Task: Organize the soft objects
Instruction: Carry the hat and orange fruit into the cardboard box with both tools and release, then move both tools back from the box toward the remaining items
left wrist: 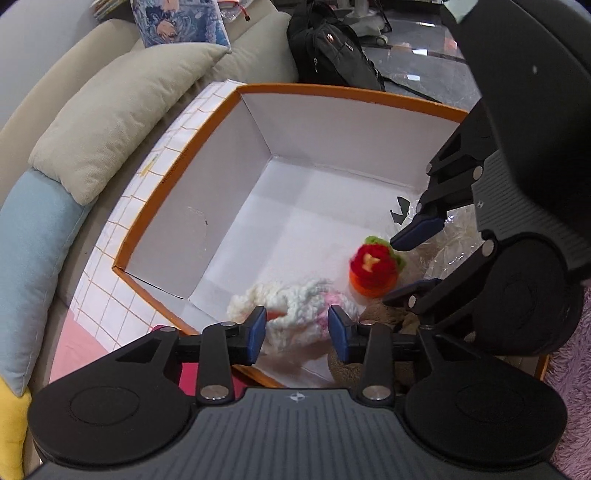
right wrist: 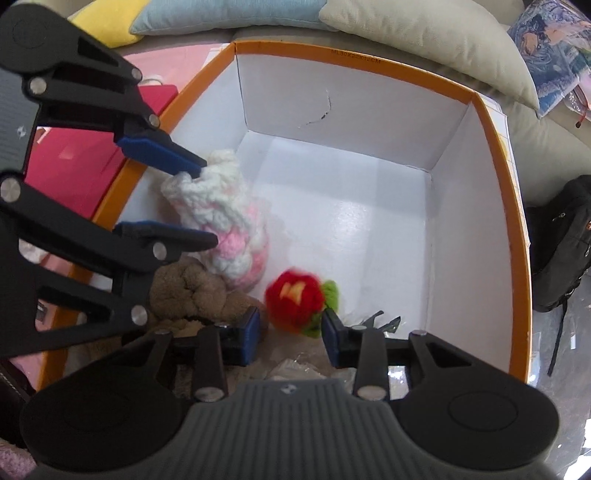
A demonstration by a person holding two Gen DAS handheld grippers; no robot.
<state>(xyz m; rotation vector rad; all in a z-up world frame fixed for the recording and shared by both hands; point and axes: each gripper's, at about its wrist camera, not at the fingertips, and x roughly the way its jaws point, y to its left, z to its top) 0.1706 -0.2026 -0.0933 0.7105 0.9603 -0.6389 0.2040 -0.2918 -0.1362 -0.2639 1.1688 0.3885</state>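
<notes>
Two claws hang over one open box (left wrist: 184, 177), white inside with an orange rim, which sits on a sofa (left wrist: 258, 33) among a beige cushion (left wrist: 122, 110), a light blue cushion (left wrist: 33, 266) and a yellow one (left wrist: 11, 424); a black backpack (left wrist: 332, 55) lies beyond the far wall. I note that all the soft objects sit bunched at one side of the box floor. Largest is the white and pink crocheted piece (right wrist: 221, 221); my left claw (left wrist: 297, 332) has its blue pads either side of it with gaps showing, so I log it as released. Beside that lies a brown plush toy (right wrist: 195, 291), partly hidden under the claw arms. Crinkled clear plastic wrap (left wrist: 454, 240) lies by the near wall. Smallest is the red knitted flower (right wrist: 295, 299) with green leaves and an orange base, blurred in both views; it sits just ahead of my right claw (right wrist: 290, 341), whose pads stand apart and do not press it, so released too.
</notes>
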